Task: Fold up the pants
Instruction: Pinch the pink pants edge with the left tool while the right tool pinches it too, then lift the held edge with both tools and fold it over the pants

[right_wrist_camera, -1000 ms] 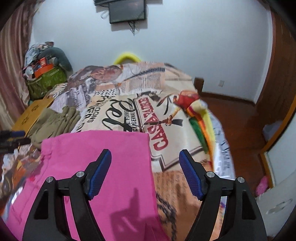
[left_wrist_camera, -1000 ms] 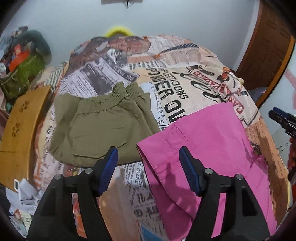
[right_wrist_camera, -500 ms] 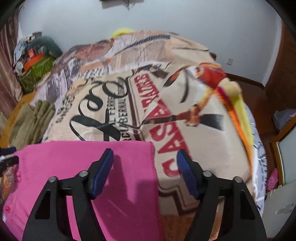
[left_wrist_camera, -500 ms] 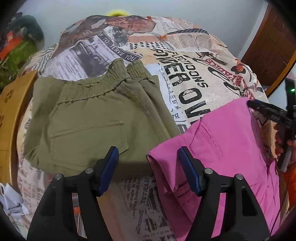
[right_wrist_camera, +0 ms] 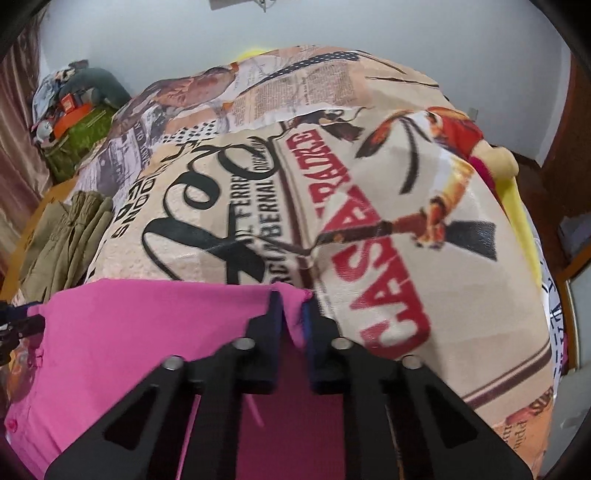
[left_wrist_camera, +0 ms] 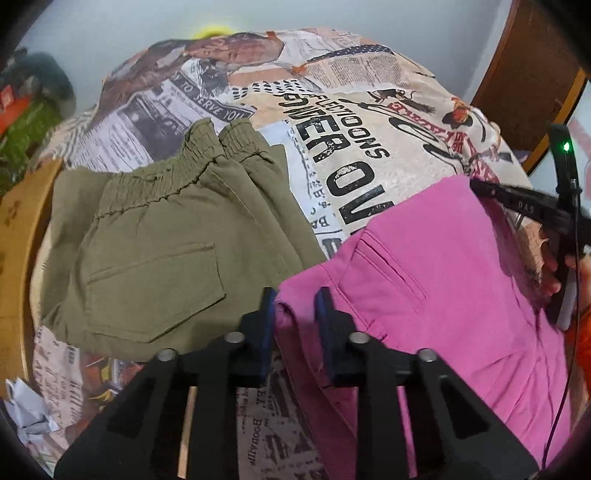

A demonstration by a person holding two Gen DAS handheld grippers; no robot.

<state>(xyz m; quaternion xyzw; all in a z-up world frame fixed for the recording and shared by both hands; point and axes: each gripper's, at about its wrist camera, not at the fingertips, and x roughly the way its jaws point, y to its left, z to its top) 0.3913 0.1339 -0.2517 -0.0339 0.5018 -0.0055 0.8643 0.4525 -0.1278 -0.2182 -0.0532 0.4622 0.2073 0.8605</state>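
Left gripper (left_wrist_camera: 294, 308) jaws have just been closing, now clamped on near corner of pink pants (left_wrist_camera: 443, 280). Right gripper (right_wrist_camera: 293, 314) jaws have just been closing too, pinching opposite corner of pink pants (right_wrist_camera: 129, 332), fabric bunched between pads. Pants lie flat on printed bedspread (left_wrist_camera: 369, 122). Just beside them, touching at edge, folded olive pants (left_wrist_camera: 166, 236). Beyond: bedspread rising toward pale wall (right_wrist_camera: 369, 26); wooden door (left_wrist_camera: 532, 74) far right.

A home bedroom; a bed under a newspaper-print bedspread (right_wrist_camera: 388, 229) fills it; plain wall (right_wrist_camera: 369, 29), wooden door (left_wrist_camera: 532, 74), piled belongings (right_wrist_camera: 70, 122).
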